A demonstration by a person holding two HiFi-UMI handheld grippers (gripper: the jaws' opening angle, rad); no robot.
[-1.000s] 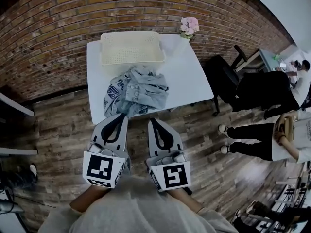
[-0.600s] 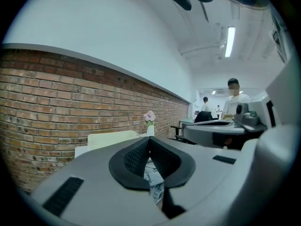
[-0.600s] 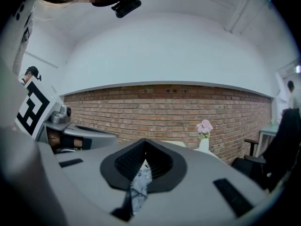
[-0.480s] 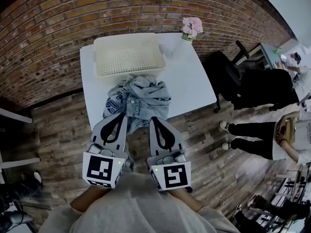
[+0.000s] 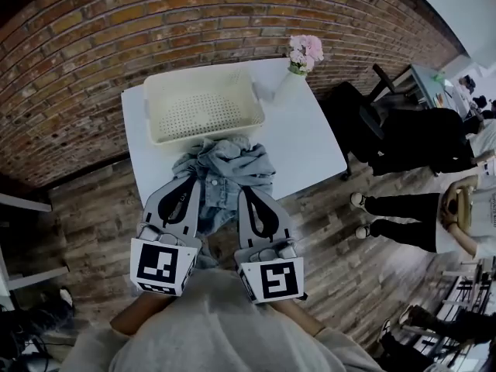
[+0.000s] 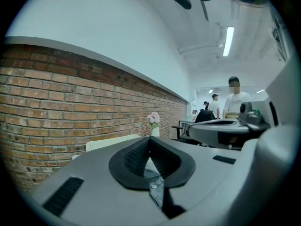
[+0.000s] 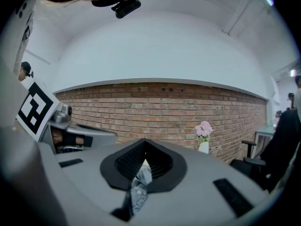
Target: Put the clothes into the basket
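Grey top (image 5: 217,335): the person holding my rig wears it. It fills the bottom of the head view.
Left gripper (image 5: 188,188): its jaws are pressed together. A strip of blue denim with a metal button is pinched between the black pads.
Right gripper (image 5: 248,198): its jaws are also pressed together, on a fold of the same denim. It sits just beside the left gripper, and both point at the table.
Wood floor (image 5: 93,208): brown planks lie under the grippers and around the table.
Denim jacket (image 5: 231,161): it is a crumpled blue heap at the middle of the table's near edge. Part of it reaches past that edge to my two grippers. It is outside the basket.
White table (image 5: 314,142): it carries the jacket, the basket and the flowers. Its right half is bare.
Basket (image 5: 155,122): it is cream plastic with little holes in its floor. It stands on the far left part of the table, just behind the jacket. I cannot tell if the two touch.
Pink flowers (image 5: 304,50): they stand in a white vase at the table's far right corner, just right of the basket.
Black chair (image 5: 349,122): it is near the table's right edge.
People (image 5: 399,223): they are off to the right, and I see dark trousers and white shoes.
Brick wall (image 5: 116,22): it is red-brown and runs behind the table.
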